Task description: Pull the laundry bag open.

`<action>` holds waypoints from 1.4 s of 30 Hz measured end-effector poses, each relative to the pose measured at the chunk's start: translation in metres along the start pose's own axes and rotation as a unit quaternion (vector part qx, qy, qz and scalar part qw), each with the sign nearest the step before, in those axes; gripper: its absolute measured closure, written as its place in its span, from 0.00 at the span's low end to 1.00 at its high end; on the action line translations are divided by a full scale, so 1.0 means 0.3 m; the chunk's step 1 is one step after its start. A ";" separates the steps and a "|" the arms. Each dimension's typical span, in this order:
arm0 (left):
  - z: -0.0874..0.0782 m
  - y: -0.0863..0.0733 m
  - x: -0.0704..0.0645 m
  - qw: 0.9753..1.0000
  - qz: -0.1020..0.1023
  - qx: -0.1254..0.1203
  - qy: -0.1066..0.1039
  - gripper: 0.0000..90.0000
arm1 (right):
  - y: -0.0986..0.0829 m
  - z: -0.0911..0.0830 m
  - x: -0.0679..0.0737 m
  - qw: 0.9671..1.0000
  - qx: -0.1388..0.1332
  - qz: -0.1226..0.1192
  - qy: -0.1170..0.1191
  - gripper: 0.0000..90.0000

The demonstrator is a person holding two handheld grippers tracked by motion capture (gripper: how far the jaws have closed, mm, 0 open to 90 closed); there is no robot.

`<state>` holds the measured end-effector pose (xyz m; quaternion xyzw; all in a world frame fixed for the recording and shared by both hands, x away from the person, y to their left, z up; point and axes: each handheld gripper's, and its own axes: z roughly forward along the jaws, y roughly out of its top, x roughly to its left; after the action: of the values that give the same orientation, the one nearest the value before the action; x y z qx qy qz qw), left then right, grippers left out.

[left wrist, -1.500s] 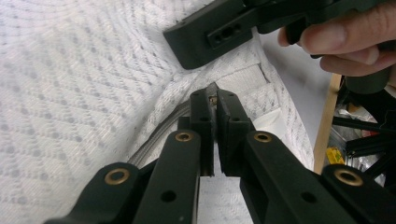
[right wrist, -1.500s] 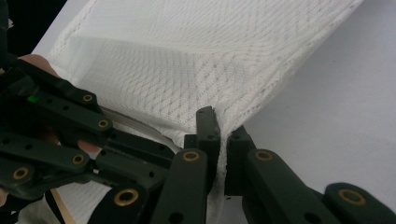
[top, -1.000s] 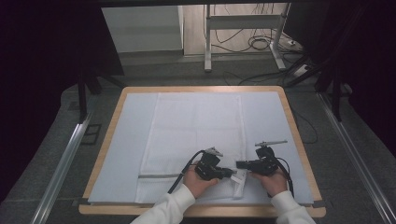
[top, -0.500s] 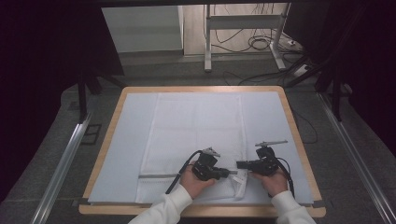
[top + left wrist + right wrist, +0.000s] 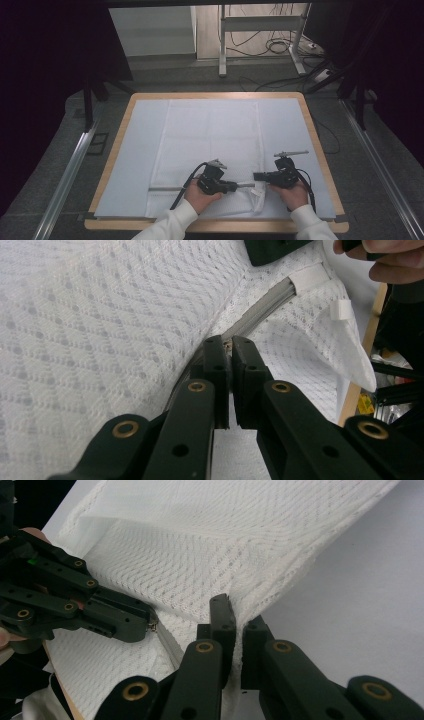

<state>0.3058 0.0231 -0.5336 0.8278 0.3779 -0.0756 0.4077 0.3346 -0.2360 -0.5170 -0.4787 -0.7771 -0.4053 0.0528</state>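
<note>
**Both grippers pinching a zippered mesh bag at the near edge of the table**

Centrally on the pale-covered table (image 5: 135, 150) lies a white mesh laundry bag (image 5: 210, 140), flat, its long side running away from the person and its near end just short of the table's wooden front rim. A grey zipper track (image 5: 265, 305) crosses that near end. The left gripper (image 5: 234, 186), held in the person's left hand (image 5: 200, 197), points toward the right gripper (image 5: 256, 176), held in the right hand (image 5: 295, 194); the two tips are near each other but apart, over the bag's near right corner.

Left gripper view: the jaws are pressed together on a small metal piece on the zipper track, apparently the zipper pull, though it is too small to confirm. A white tab (image 5: 310, 277) caps the far end of the track, and a folded corner of mesh lies beyond it.

Right gripper view: the jaws are nearly closed, pinching a raised fold of the mesh at the bag's edge, with the bare table cover to one side. The left gripper (image 5: 152, 625) shows at left, its tip on the zipper line.
</note>
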 end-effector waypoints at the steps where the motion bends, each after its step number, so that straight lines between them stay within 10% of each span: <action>1: -0.001 0.000 -0.001 1.000 0.000 0.000 0.000 0.97 | 0.000 0.000 0.000 1.000 0.000 -0.001 -0.002 0.97; 42: -0.090 -0.066 0.077 1.000 -0.030 0.000 0.001 0.97 | -0.006 -0.003 -0.002 1.000 0.003 -0.008 -0.002 0.97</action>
<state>0.3035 0.0635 -0.5381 0.8163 0.4028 -0.0868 0.4049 0.3331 -0.2375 -0.5177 -0.4730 -0.7822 -0.4023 0.0501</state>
